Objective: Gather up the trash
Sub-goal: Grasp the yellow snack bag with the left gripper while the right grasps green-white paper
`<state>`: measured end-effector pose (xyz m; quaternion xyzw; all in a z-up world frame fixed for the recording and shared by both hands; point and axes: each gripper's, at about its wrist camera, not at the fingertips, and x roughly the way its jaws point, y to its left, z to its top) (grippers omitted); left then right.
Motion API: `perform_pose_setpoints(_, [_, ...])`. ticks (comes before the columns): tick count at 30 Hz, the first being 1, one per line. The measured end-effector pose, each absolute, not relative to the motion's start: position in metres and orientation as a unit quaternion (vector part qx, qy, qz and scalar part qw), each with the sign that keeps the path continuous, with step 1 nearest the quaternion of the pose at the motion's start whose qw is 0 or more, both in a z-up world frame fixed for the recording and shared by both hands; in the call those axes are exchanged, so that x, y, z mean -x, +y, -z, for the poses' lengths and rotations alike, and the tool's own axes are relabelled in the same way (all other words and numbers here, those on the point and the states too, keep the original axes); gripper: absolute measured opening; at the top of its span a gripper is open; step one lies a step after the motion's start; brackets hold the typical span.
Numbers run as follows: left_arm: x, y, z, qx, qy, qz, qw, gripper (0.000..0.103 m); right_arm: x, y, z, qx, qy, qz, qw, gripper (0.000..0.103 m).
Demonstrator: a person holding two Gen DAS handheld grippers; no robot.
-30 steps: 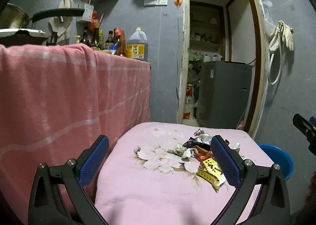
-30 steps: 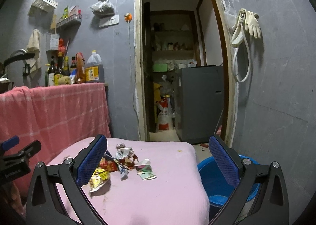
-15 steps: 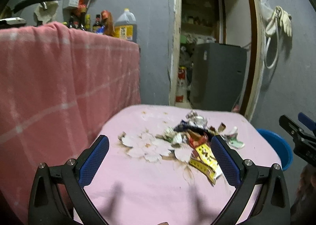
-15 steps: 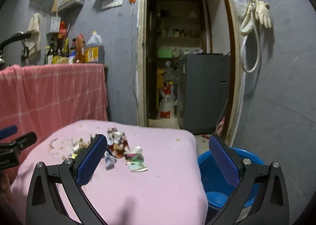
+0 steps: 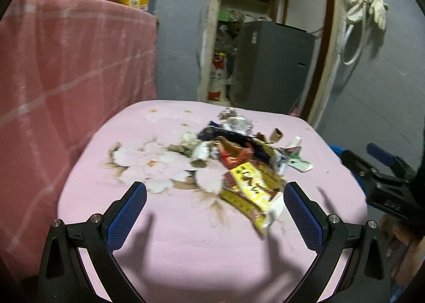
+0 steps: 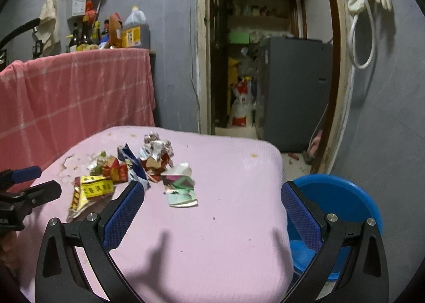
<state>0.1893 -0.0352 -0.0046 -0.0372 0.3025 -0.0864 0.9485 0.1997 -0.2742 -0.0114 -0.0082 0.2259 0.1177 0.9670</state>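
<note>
Both grippers have tipped lower toward the pink cloth-covered table (image 5: 186,249) since a moment ago, so the heap of crumpled wrappers and torn paper scraps (image 5: 233,148) now sits nearer in each view. Spread wide with nothing between its blue-padded fingers (image 5: 124,212), the left gripper (image 5: 215,210) hangs above the cloth, casting finger shadows on it. Just ahead of it, closer to its right finger, lies the yellow crinkled snack wrapper (image 5: 252,191), the nearest piece of the heap; red, dark blue and silver foil pieces pile up beyond that. Farther ahead to its left spreads the pale flower print on the cloth (image 5: 159,164).

Likewise released and empty, the right gripper (image 6: 212,210) hovers over the table's near right part. A green-and-white torn paper packet (image 6: 180,188) lies just ahead between its fingers, nearer the left one, with the rest of the litter ahead to its left. A round blue plastic basin (image 6: 342,199) sits low beside the table, behind its right finger. Motion blur softens the left view.
</note>
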Motion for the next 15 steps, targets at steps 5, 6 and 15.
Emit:
perform_pose_setpoints(5, [-0.210, -0.058, 0.011, -0.013, 0.325, 0.116, 0.939, 0.101, -0.209, -0.289, 0.020, -0.017, 0.248, -0.121, 0.961, 0.103])
perform_pose_setpoints(6, [-0.214, -0.061, 0.013, -0.021, 0.328, 0.120, 0.937, 0.101, -0.209, -0.293, 0.022, -0.024, 0.252, -0.124, 0.960, 0.103])
perform_pose_setpoints(15, [-0.238, -0.050, 0.020, -0.004, 0.349, 0.147, 0.926, 0.092, -0.239, -0.295, 0.034, -0.045, 0.310, -0.164, 0.935, 0.099])
